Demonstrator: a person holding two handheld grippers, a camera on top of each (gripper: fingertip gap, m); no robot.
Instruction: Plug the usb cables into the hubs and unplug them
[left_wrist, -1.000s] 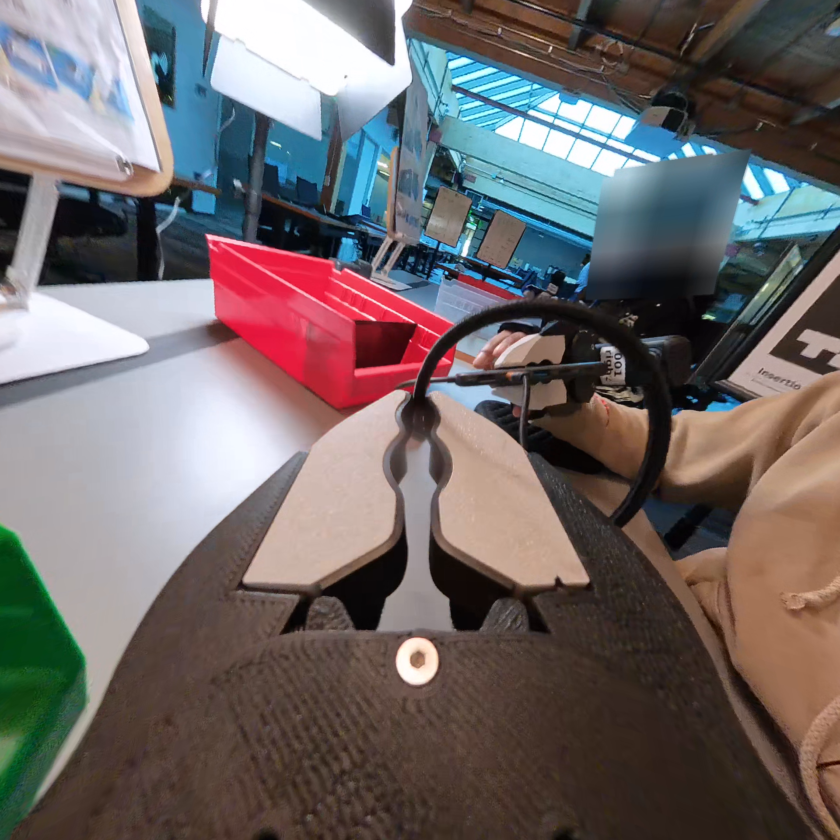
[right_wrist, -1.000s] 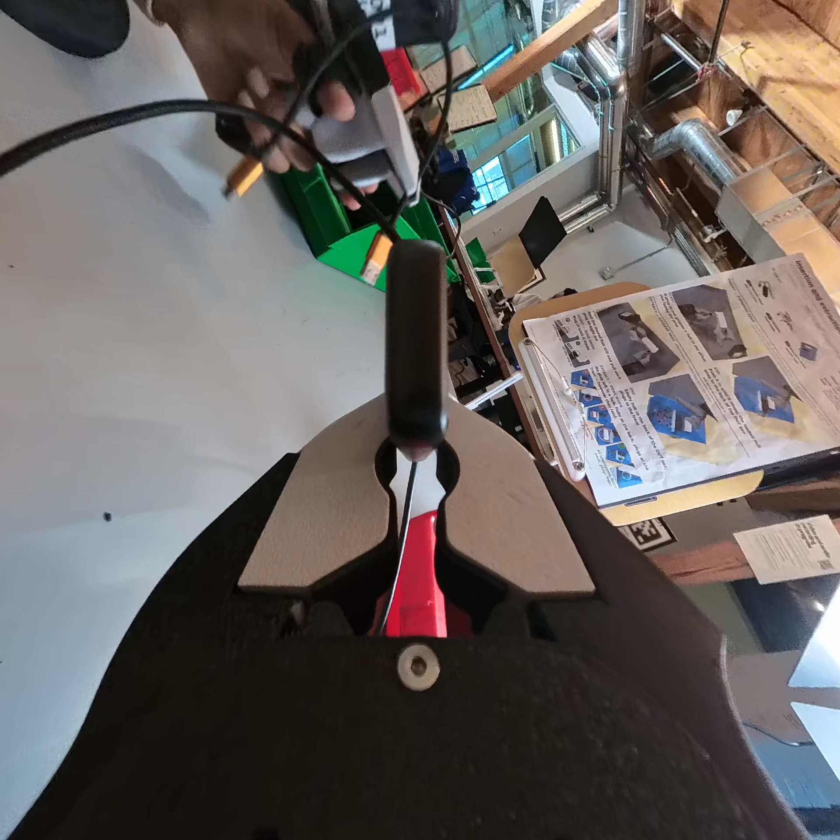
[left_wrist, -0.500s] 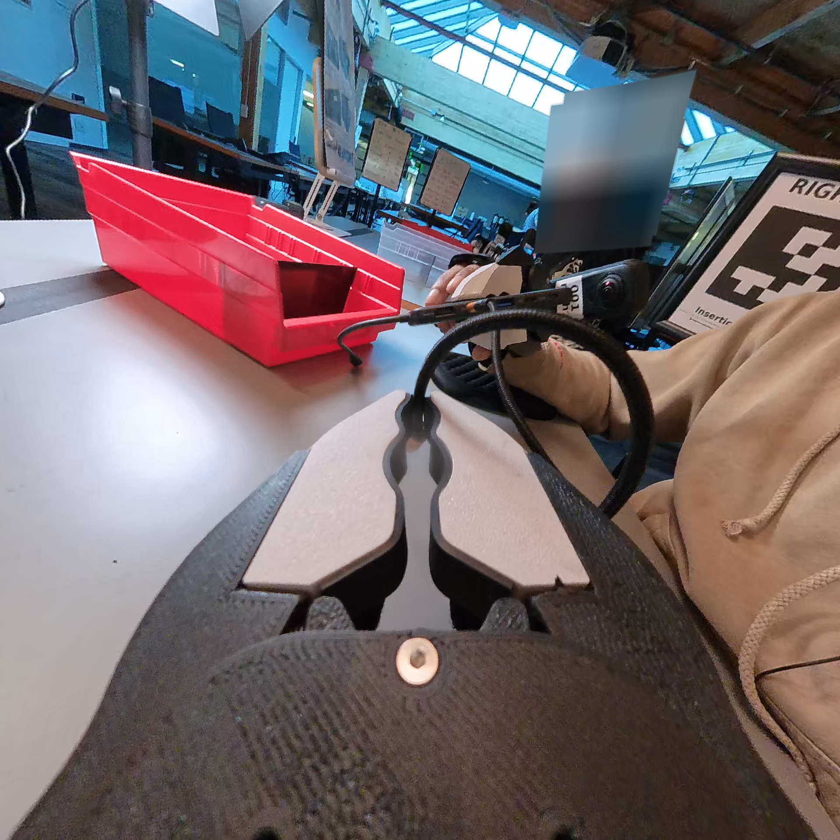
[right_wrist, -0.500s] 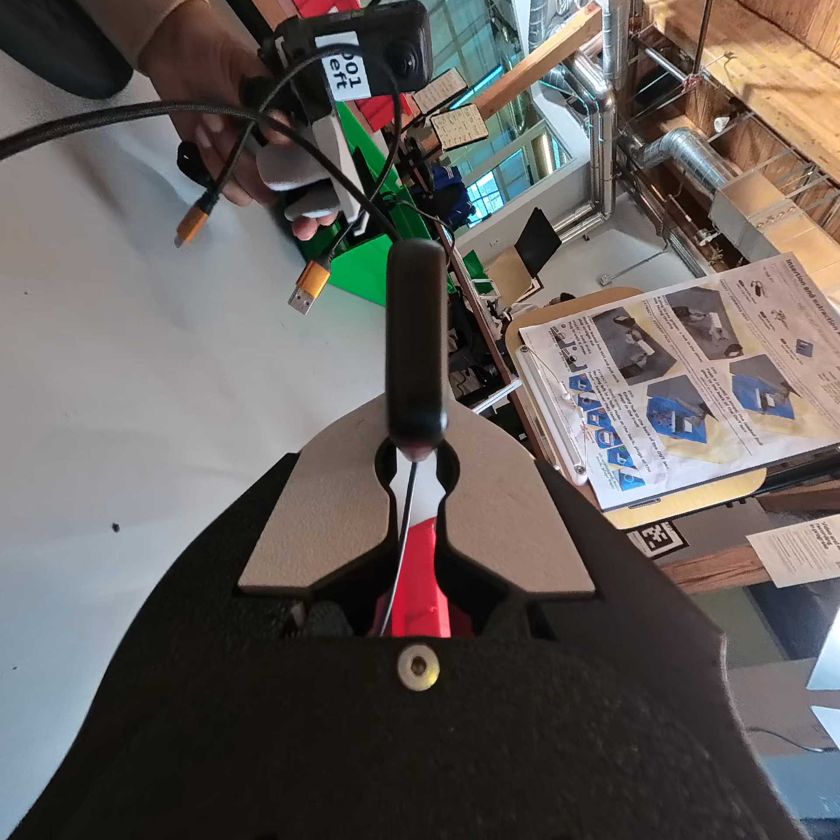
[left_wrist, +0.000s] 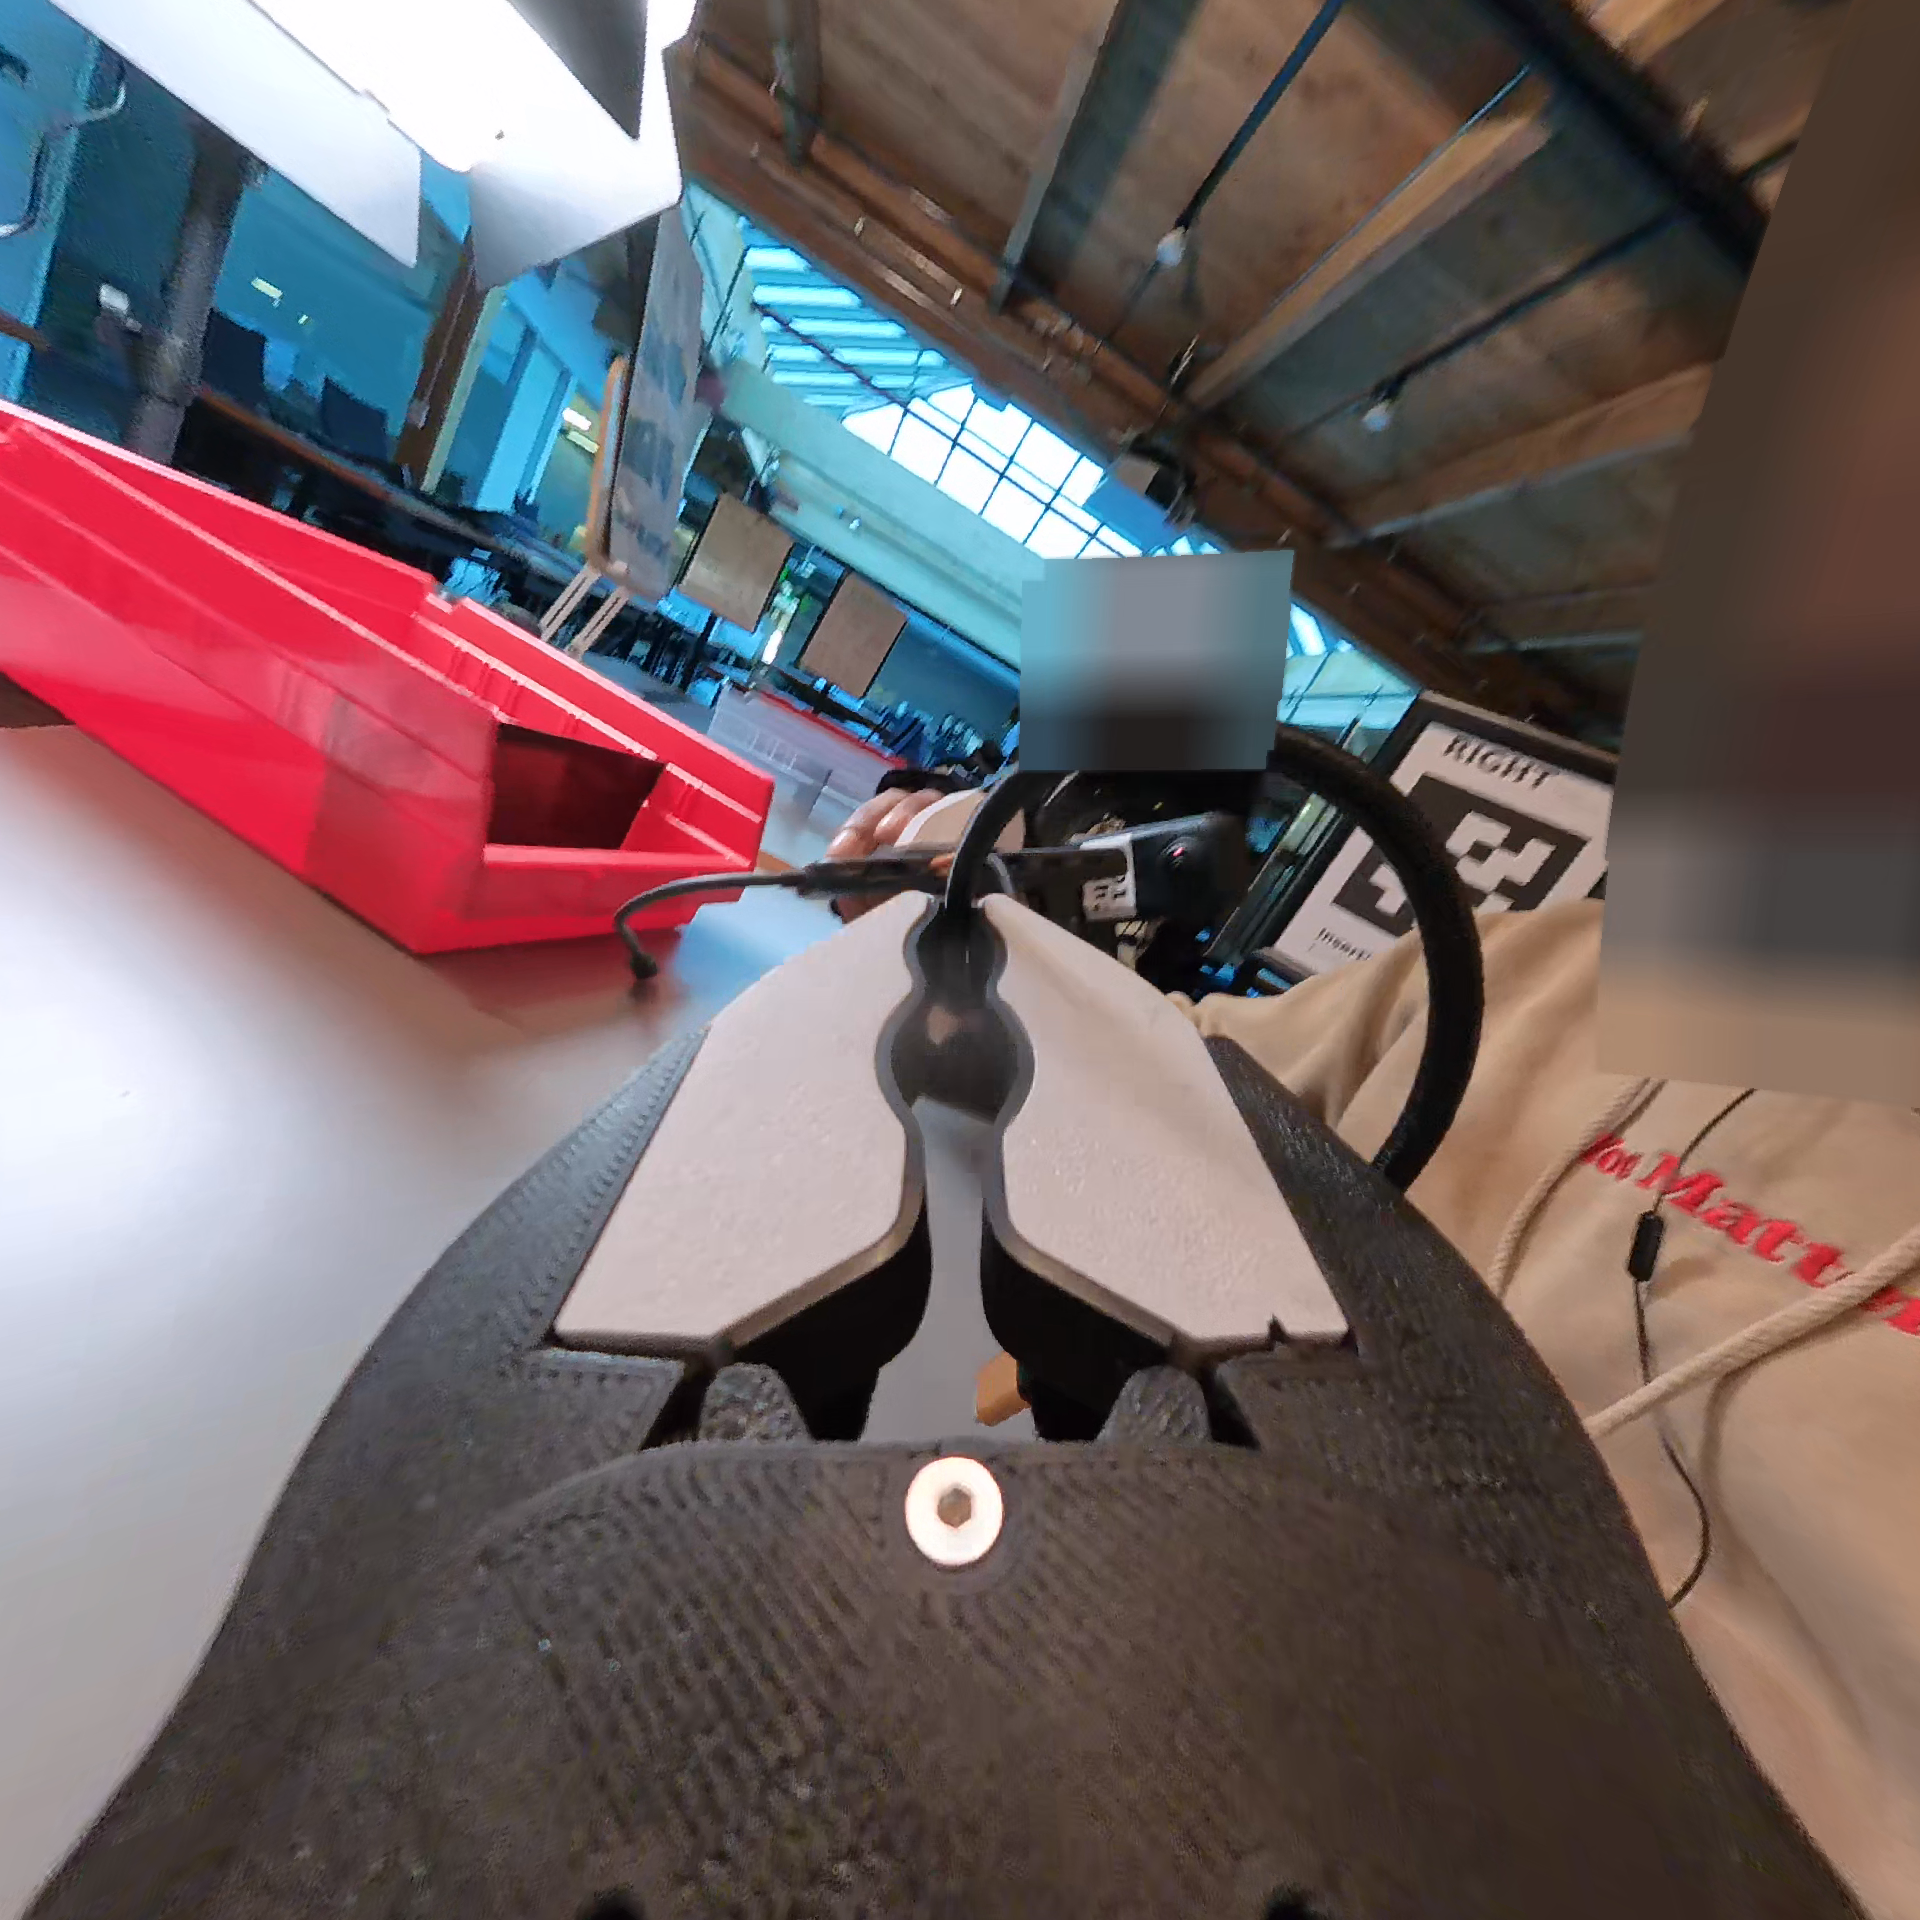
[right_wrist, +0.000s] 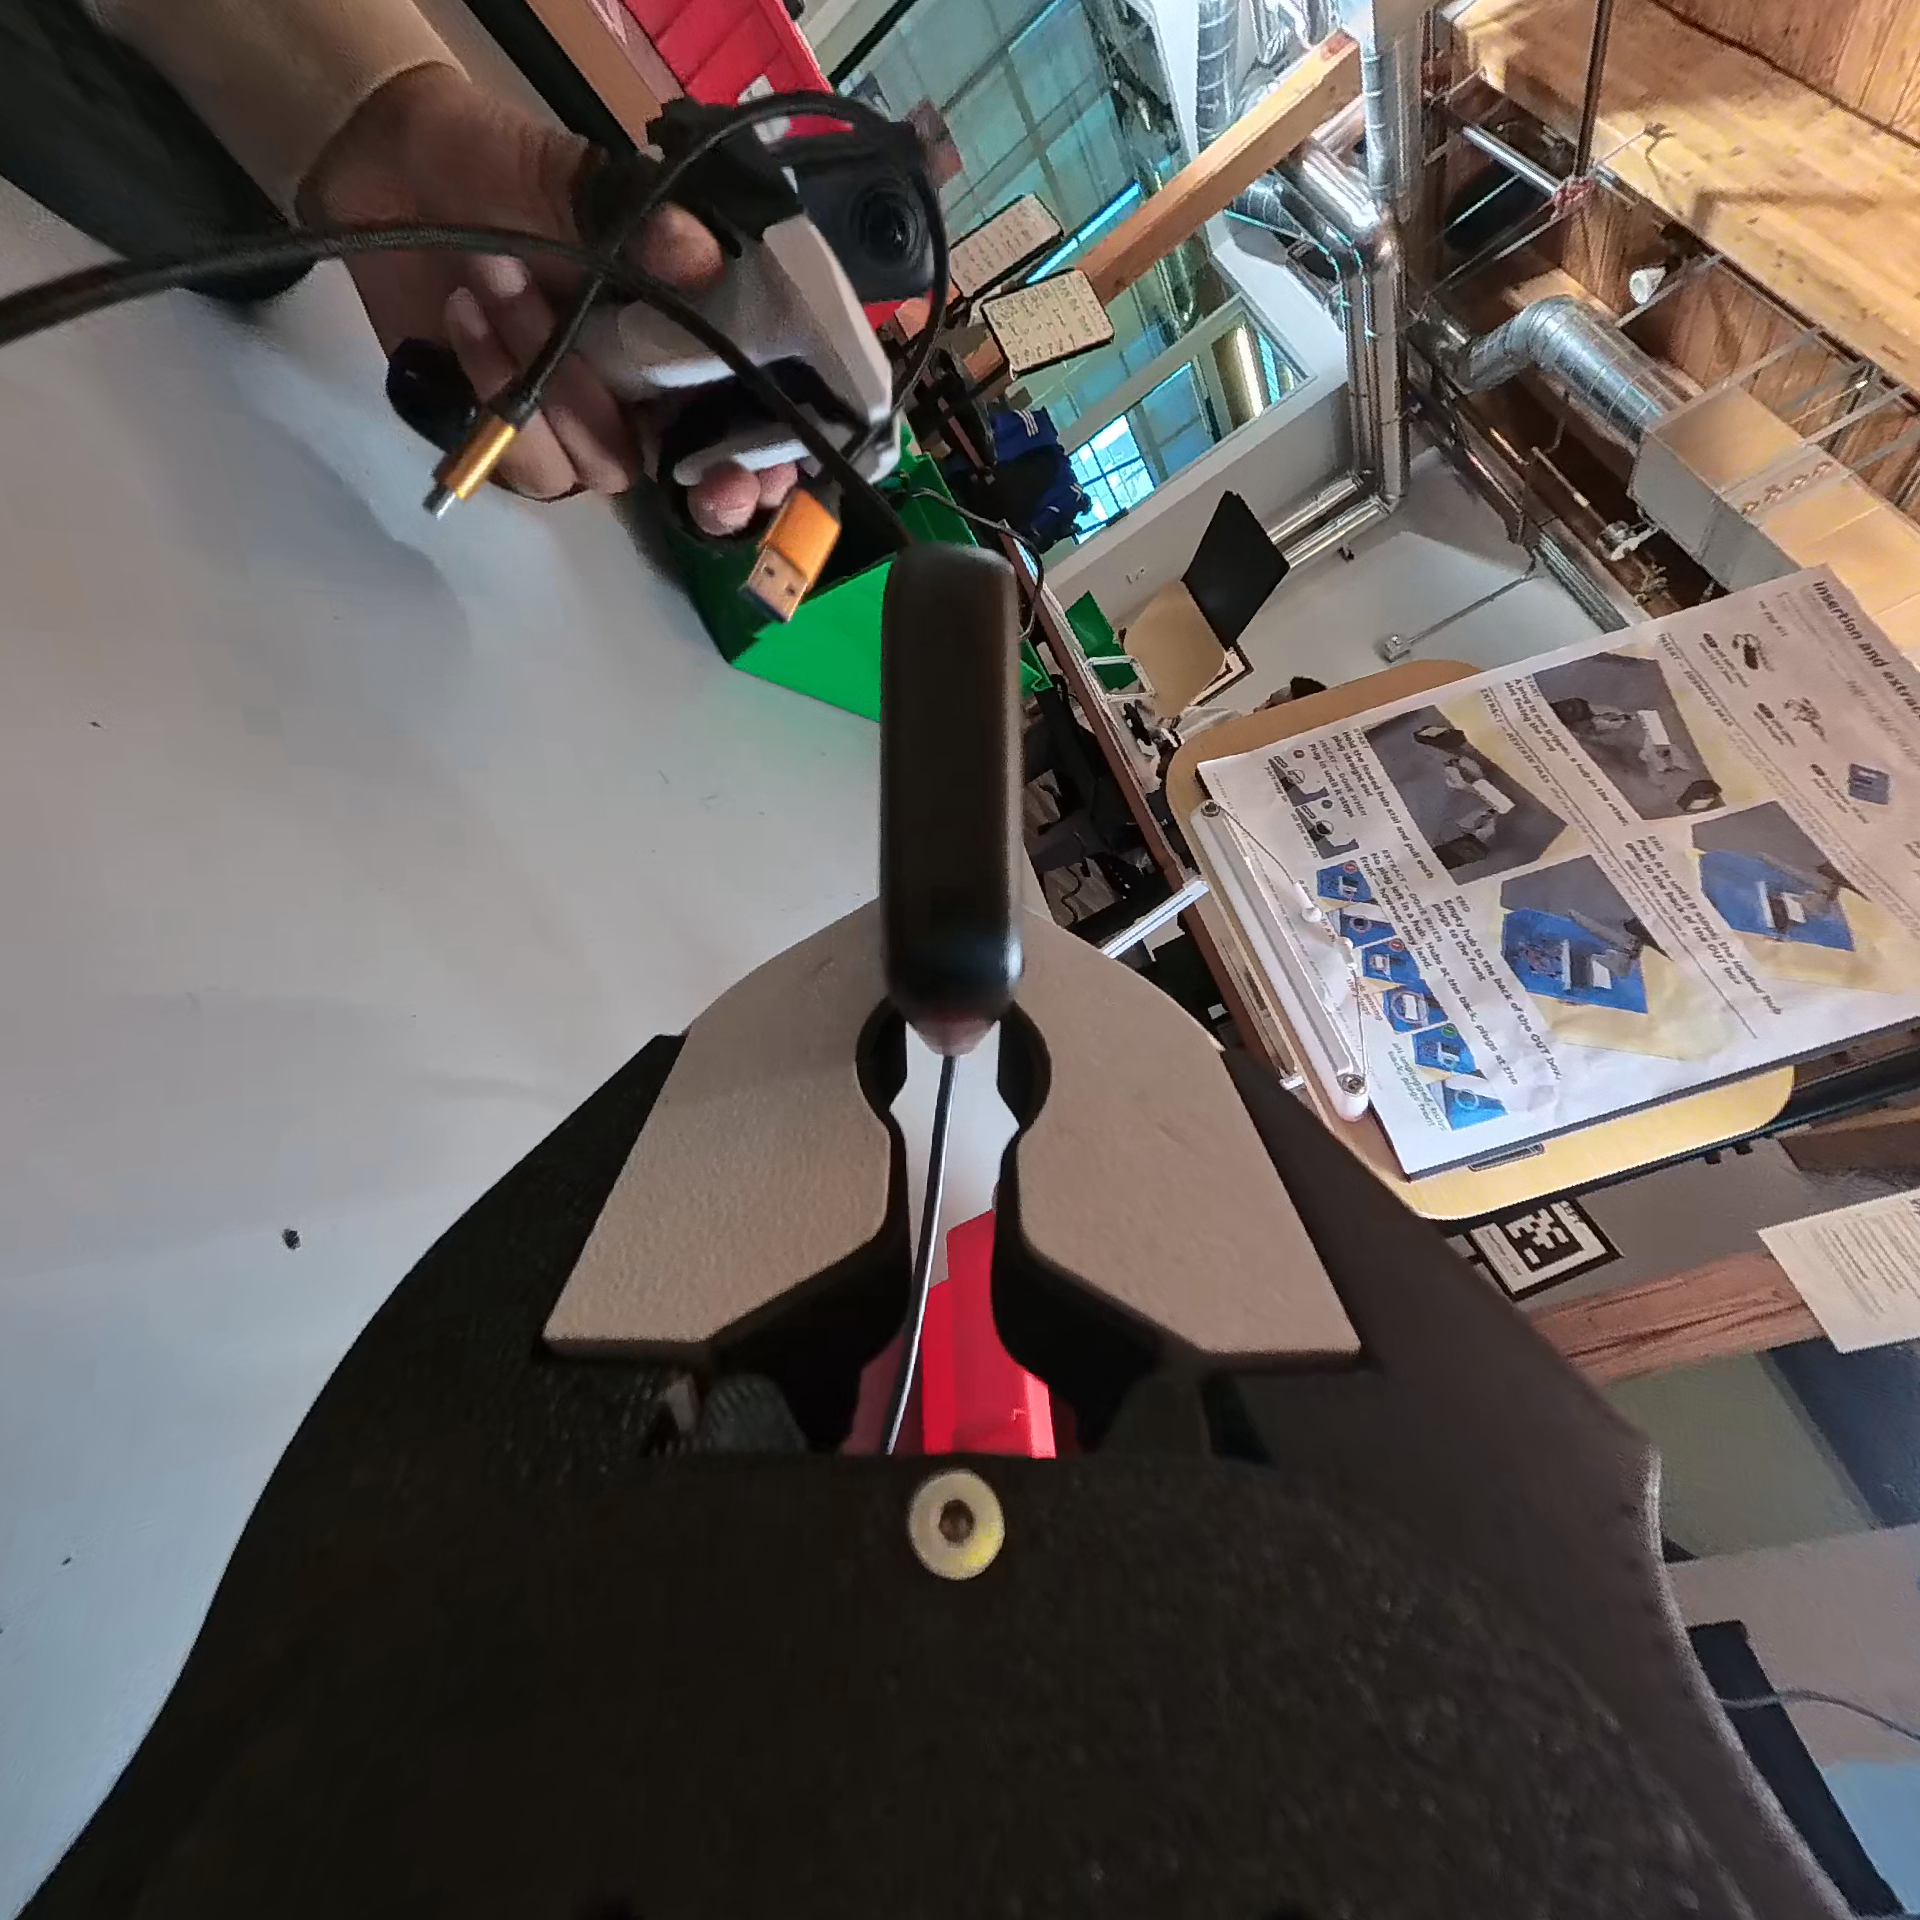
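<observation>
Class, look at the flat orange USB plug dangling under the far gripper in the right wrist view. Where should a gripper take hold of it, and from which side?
Grip the orange USB plug on its orange shell, pads on the two broad flat faces, coming in from the side. This probably leaves the metal tip free for the black hub that the right gripper holds.

Black USB hub (right_wrist: 948, 790): slim, rounded bar, upright in right wrist view, lower end clamped between right gripper (right_wrist: 951, 1023) fingertips, thin black lead trailing from that end.

Thick black braided cable (left_wrist: 1449, 966): pinched at left gripper (left_wrist: 956, 920) tips, arcs in loop. Two orange-shelled plugs dangle free: narrow one (right_wrist: 476, 462), wider USB-A one (right_wrist: 795, 556).
</observation>
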